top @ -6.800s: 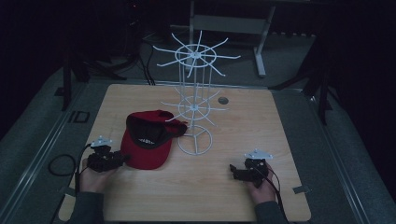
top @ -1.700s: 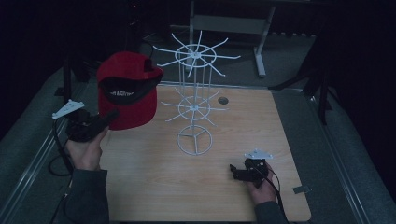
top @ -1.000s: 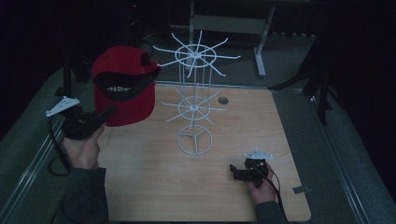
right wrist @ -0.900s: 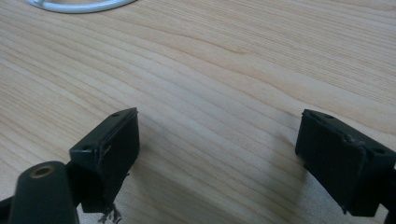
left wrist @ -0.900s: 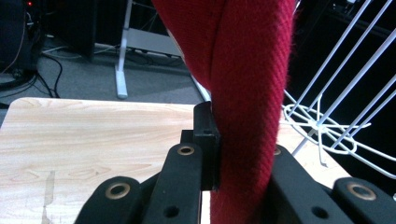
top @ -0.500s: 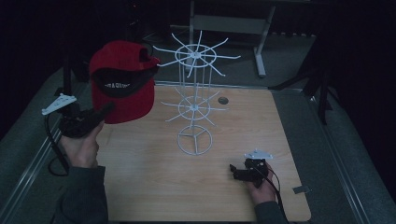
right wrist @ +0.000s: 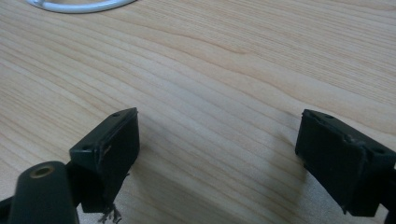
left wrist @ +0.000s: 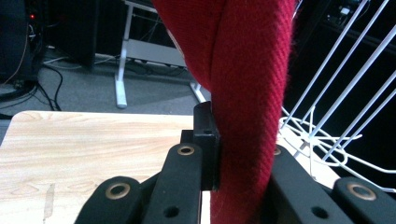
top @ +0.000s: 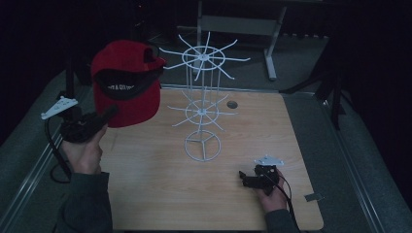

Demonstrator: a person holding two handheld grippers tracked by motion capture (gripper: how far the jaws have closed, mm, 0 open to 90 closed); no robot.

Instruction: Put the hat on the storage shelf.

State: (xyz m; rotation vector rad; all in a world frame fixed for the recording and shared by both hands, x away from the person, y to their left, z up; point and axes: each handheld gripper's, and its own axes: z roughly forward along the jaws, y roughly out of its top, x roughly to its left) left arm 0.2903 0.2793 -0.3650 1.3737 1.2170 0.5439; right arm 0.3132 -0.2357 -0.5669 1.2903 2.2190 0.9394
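Seen from my remote station, L to R: I had the left gripper (top: 104, 115) raised off the table's left edge, jaws clamped on the brim of the red cap (top: 127, 80). Cap hung in the air, well above the wooden table (top: 145, 179), its crown just beside the top ring of the white wire rack (top: 202, 104), apart from it as far as I could tell. White lettering on the cap's dark band, too small to read. In the left gripper view the red fabric (left wrist: 243, 93) ran upright between the black jaws, pads pressed on both sides, w/ wire arms of the rack (left wrist: 327, 116) off to the right.

Rack stood mid-table on its round base, two tiers of spokes, none carrying anything. Small dark round hole (top: 232, 104) in the tabletop behind it.

Far right, the right gripper (top: 245, 178) rested on the table near the front edge, hand around it. In the right gripper view its jaws stood wide apart (right wrist: 217, 149), bare wood btwn them, nothing gripped; a curve of the rack's base (right wrist: 79, 5) showed at top left.
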